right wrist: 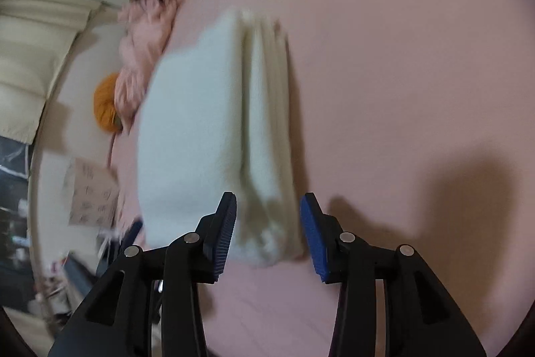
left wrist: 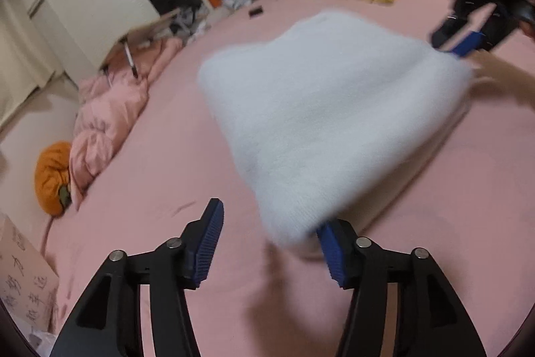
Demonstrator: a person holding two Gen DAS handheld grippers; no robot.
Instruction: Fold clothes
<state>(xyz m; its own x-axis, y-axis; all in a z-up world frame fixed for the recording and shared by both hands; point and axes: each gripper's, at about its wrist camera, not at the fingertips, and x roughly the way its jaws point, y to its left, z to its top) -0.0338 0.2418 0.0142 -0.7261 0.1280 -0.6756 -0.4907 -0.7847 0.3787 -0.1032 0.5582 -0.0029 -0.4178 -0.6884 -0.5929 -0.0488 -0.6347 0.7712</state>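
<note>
the white fuzzy garment is lying out on the pink bed sheet, and it already sits as a compact stacked bundle. from the right wrist view you can see layered edges running lengthwise, so it looks doubled over more than once. whether another fold is wanted or it just needs tidying, i can't say from this (both shots are pretty blurry).

left gripper sits at the near corner of the garment, jaws spread wide, holding nothing, though its right pad is right against the fabric edge. right gripper is at the garment's opposite end, jaws also apart and straddling the end of the stack, not clamped on it.
</note>
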